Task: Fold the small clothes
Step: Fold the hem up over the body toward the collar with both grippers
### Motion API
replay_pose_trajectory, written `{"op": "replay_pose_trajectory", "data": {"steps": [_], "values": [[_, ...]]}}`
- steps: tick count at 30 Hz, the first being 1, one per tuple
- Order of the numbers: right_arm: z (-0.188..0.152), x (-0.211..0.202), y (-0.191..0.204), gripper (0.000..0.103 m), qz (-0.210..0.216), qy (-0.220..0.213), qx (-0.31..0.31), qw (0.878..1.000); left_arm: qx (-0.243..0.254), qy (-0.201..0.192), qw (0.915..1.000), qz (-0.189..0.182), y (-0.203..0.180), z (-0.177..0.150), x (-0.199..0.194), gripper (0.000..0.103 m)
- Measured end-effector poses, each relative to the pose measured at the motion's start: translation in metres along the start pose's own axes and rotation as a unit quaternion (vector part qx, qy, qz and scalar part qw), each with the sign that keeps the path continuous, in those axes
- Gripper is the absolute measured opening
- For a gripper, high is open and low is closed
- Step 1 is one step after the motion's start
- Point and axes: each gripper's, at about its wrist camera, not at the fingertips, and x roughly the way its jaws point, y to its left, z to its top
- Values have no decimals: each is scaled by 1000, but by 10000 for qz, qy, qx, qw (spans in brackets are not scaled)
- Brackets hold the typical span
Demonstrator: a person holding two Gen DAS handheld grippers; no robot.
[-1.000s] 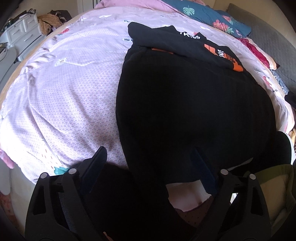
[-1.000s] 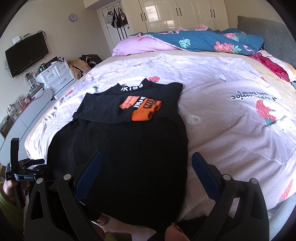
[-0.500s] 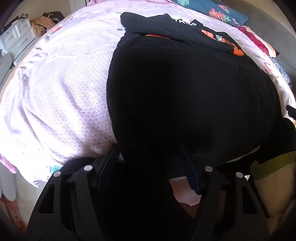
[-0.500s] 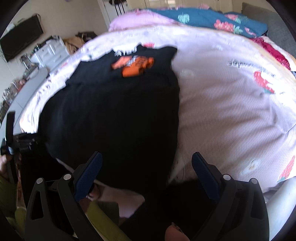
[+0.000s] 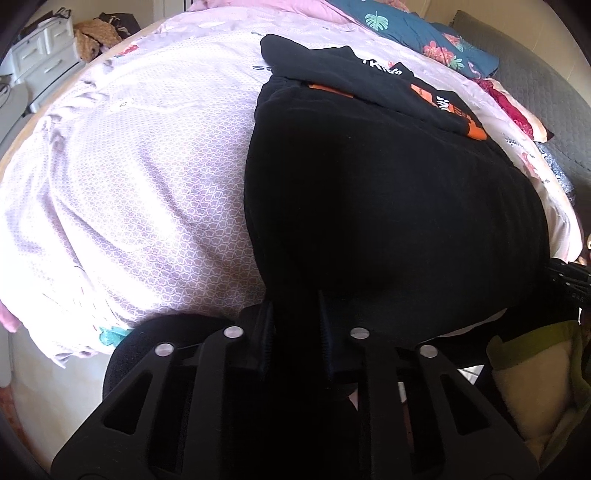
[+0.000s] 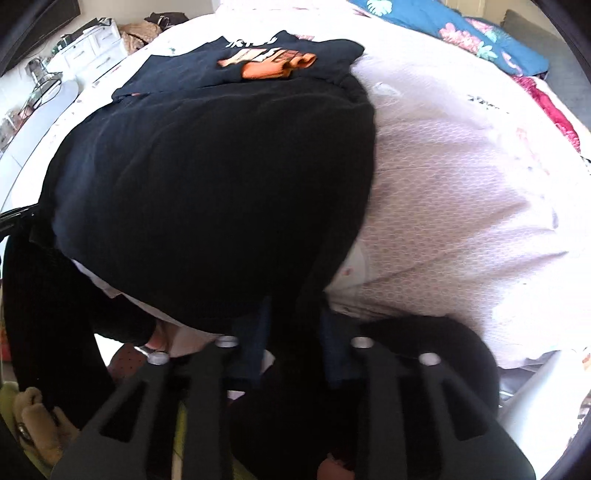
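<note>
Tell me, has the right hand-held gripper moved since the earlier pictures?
Yes. The right hand-held gripper came down toward the black garment hem on the bed, its jaws closing on the cloth.

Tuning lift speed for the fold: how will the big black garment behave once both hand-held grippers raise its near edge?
Probably floppy: the black garment drapes over the bed edge. Likely sags between the left hand-held gripper and right hand-held gripper, both closing on its hem. Its knit looks thick, so it may drag.

A pale pink patterned bedsheet (image 5: 140,192) covers the bed, with a teal floral quilt (image 5: 417,33) bunched near its head beside a grey quilted headboard (image 5: 535,92); a white chest of drawers (image 6: 92,55) stands against the wall.
</note>
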Motion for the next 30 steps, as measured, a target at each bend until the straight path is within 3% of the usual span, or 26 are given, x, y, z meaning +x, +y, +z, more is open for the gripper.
{"op": "replay_pose_trajectory", "data": {"steps": [2, 7, 13, 19, 30], "values": [[-3, -4, -5, 9, 33, -75, 35, 10000, -25, -32, 10000, -39, 2, -2, -4, 8], [-9, -21, -5, 8, 392, -366, 12, 9986, -159, -142, 9995, -226, 10, -6, -20, 4], [5, -62, -16, 7, 930, -1294, 214, 9870, -297, -508, 9971, -492, 16, 1, -51, 3], [21, -90, -33, 7, 834, -2001, 442, 9752, -366, -930, 9931, -615, 22, 20, -76, 3], [55, -111, -45, 7, 692, -2669, 631, 9591, -366, -1476, 9872, -489, 13, 59, -89, 3]]}}
